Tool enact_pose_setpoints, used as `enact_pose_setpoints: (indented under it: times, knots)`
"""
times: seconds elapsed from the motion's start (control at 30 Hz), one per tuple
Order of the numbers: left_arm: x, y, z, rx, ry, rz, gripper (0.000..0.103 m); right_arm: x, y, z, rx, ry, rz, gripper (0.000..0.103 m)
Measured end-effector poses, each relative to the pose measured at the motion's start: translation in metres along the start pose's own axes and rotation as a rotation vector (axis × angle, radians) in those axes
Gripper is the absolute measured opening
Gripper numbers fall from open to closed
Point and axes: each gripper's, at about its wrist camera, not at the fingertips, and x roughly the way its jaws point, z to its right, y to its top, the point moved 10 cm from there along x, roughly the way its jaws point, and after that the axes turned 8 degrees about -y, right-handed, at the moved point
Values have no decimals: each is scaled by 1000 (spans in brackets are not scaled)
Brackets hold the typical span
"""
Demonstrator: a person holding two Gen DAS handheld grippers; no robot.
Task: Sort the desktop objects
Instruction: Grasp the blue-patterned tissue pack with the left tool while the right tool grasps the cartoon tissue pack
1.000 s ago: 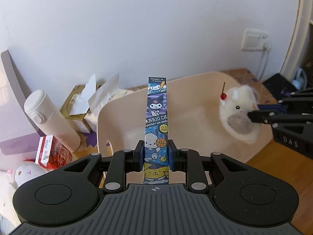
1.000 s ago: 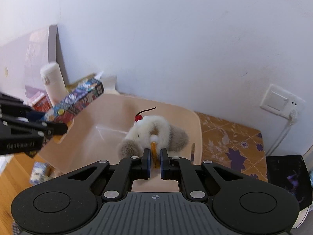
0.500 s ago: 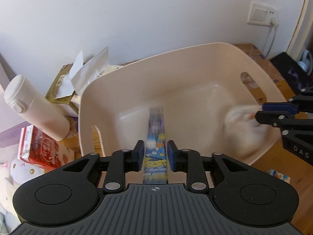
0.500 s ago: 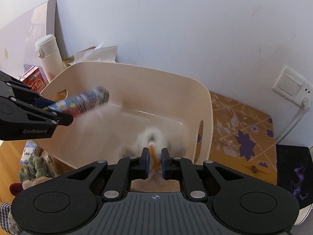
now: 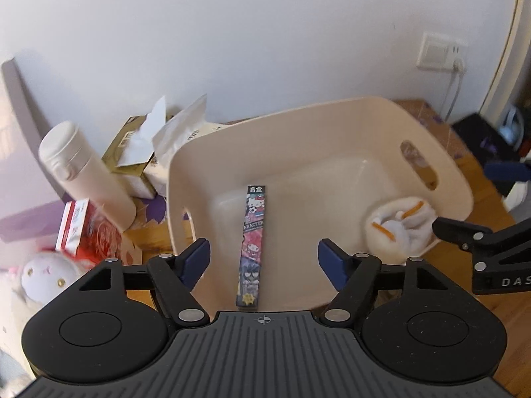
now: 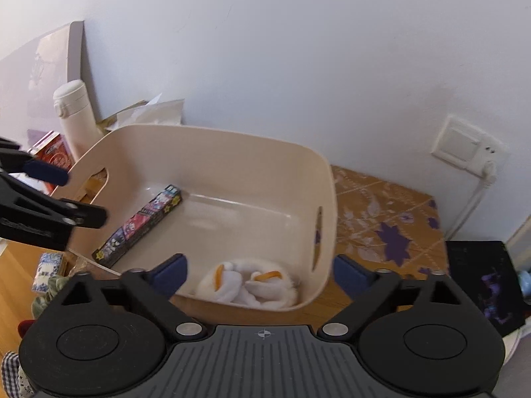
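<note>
Both grippers hang over the beige basket point(image 5: 381, 126), jaws opening, pads touching nothing. The pen box point(image 5: 253, 245) lies inside below the left gripper point(image 5: 264, 262); the plush toy point(image 6: 249, 285), seemingly upside down, sits below the right gripper point(image 6: 259, 273).

- The bin point(image 5: 441, 162) looks like smooth, slightly glossy cream plastic.
- The pen box point(image 5: 254, 232) is printed card with a sheen.
- The plush toy point(image 6: 245, 283) is fluffy white cloth.
- The bottle point(image 5: 89, 179) is matt white.
- The desk point(image 5: 484, 215) shows wood grain.
</note>
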Motion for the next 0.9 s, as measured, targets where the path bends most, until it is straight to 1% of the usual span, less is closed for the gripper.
enact_pose_setpoints:
  times: [0.07,0.13,0.2,0.27,0.33,0.4,0.47,0.53,0.6,0.67,0.73,0.8,0.87,0.9]
  knots:
    - [-11,-2,-4,-20,-2,16,74,-6,0,3,15,-6,5,103]
    - [-20,-4,-10,-31,13,36,77,-12,-1,5,33,-14,8,103]
    - [-31,-7,-23,-66,51,73,78,-19,-2,6,49,-19,15,103]
    - [-39,-14,-37,-107,86,91,81,-26,-6,6,56,-24,19,103]
    - [-44,-22,-51,-150,110,82,82,-31,-12,5,53,-29,16,103]
    - [-47,-31,-63,-172,133,61,82,-33,-18,4,50,-36,8,103]
    - [-47,-42,-72,-163,164,46,82,-33,-26,4,57,-45,-5,103]
    - [-50,-54,-84,-185,201,41,82,-34,-34,3,65,-51,-21,103]
    - [-50,-68,-93,-235,226,29,82,-33,-42,2,65,-60,-35,103]
    - [-48,-81,-100,-270,225,5,82,-31,-50,3,57,-81,-54,103]
    - [-44,-92,-104,-302,241,-15,82,-29,-59,4,51,-100,-77,103]
    - [-39,-100,-107,-328,257,-33,82,-27,-68,6,50,-108,-96,103]
    - [-34,-107,-108,-346,254,-51,82,-25,-76,9,50,-117,-113,103]
    - [-31,-111,-110,-374,267,-61,82,-24,-80,10,51,-123,-123,103]
